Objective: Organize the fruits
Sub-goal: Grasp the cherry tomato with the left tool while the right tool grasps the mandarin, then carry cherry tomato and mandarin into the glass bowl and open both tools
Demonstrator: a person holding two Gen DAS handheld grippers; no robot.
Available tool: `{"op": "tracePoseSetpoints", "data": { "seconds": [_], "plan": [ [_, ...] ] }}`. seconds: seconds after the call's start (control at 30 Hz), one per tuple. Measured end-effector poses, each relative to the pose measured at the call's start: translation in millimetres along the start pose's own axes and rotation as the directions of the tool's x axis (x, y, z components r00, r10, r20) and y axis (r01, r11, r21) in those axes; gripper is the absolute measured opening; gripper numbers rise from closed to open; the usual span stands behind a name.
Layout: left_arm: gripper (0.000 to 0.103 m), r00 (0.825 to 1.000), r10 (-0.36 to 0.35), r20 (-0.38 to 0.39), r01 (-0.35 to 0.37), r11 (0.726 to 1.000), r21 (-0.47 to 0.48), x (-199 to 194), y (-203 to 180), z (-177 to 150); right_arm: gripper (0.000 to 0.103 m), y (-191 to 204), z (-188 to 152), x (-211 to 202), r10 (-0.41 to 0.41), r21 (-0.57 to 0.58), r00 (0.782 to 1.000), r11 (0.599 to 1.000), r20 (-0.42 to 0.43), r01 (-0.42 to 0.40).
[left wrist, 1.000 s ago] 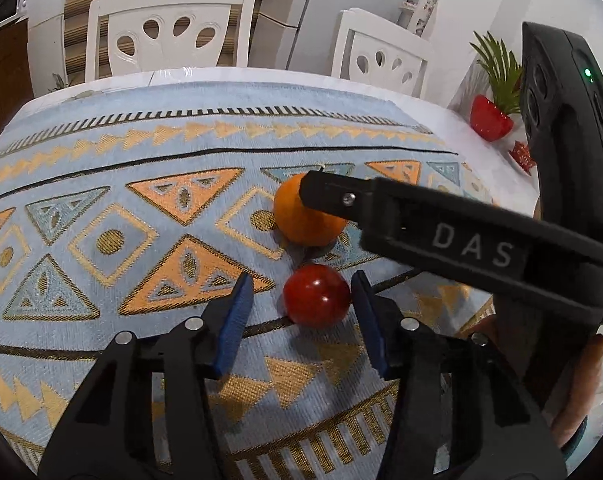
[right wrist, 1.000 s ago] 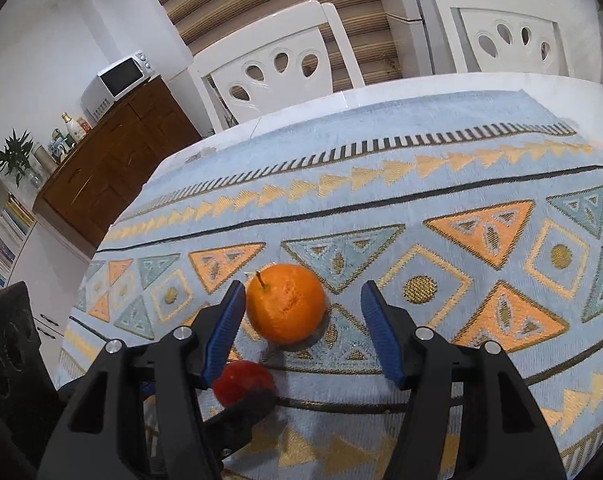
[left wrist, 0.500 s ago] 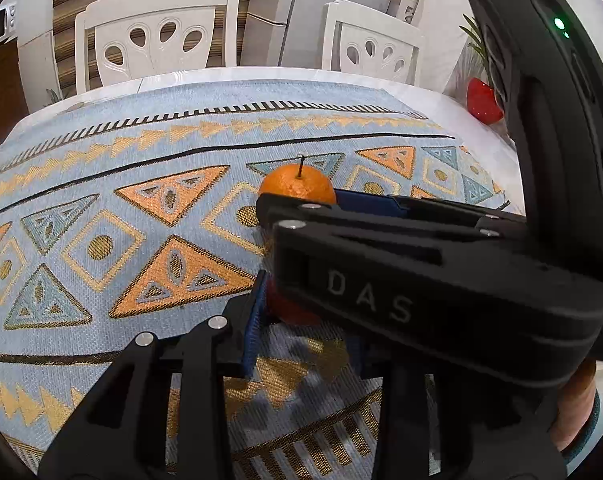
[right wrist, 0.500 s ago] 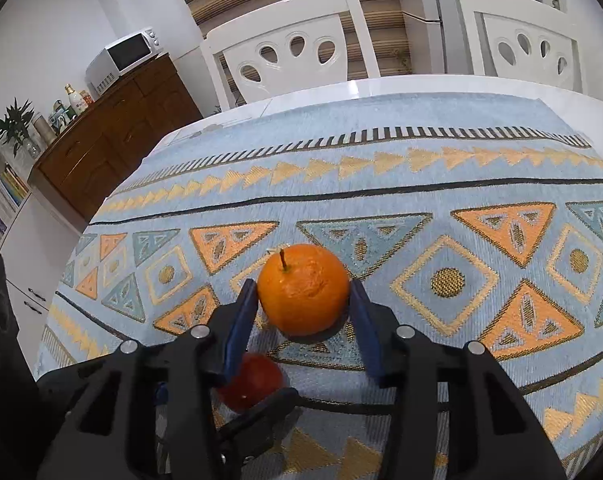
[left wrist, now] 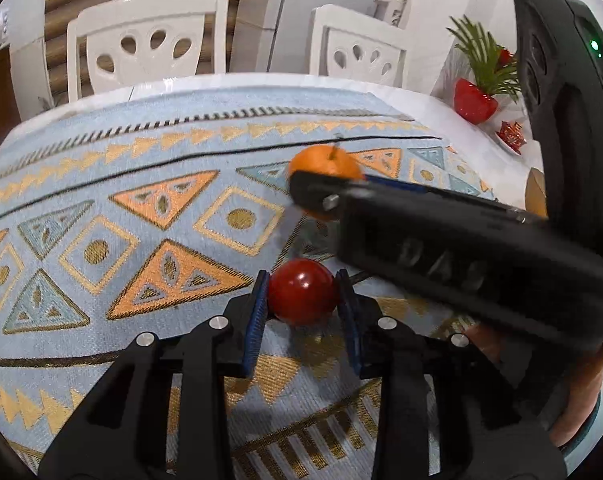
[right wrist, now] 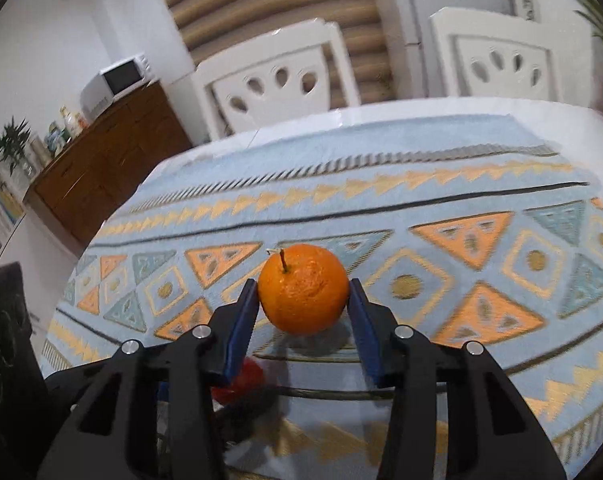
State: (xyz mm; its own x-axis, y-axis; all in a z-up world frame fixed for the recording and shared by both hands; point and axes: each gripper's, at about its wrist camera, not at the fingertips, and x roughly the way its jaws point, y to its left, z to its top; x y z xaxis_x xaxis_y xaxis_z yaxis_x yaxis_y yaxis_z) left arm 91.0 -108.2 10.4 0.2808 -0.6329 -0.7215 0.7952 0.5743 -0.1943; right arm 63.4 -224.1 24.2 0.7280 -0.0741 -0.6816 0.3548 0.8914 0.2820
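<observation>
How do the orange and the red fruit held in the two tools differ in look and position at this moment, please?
The orange is orange with dimpled skin and a stem; the red fruit is glossy, smooth and dark red. The orange looks larger than the red fruit. The right tool clamps the orange; the left tool clamps the red fruit, nearer the person. Both are round and gripped between blue pads above the patterned cloth.

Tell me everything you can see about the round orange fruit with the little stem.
The round orange fruit has dimpled, slightly scarred peel and a short thin brown stem pointing up. It sits upright, clamped between the blue pads of the right gripper, which touch its two sides. A shadow lies on the patterned blue and orange tablecloth beneath it; whether it is lifted clear cannot be told. In the left wrist view it shows behind the gripper's black finger.
</observation>
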Motion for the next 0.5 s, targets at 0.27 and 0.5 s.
{"op": "tracePoseSetpoints", "data": {
  "seconds": [0.27, 0.5],
  "plan": [
    [0.032, 0.998, 0.037, 0.044, -0.043, 0.990, 0.137, -21.7, -41.1, -8.7, 0.045, -29.0, -22.8, -80.3, -0.074, 0.017, 0.994, 0.997, 0.075, 0.073],
    [0.032, 0.995, -0.063, 0.073, 0.047, 0.976, 0.211, -47.3, -106.8, 2.2, 0.045, -69.4, -44.4, -168.8, -0.165, 0.027, 0.969, 0.986, 0.185, 0.163]
  ]
}}
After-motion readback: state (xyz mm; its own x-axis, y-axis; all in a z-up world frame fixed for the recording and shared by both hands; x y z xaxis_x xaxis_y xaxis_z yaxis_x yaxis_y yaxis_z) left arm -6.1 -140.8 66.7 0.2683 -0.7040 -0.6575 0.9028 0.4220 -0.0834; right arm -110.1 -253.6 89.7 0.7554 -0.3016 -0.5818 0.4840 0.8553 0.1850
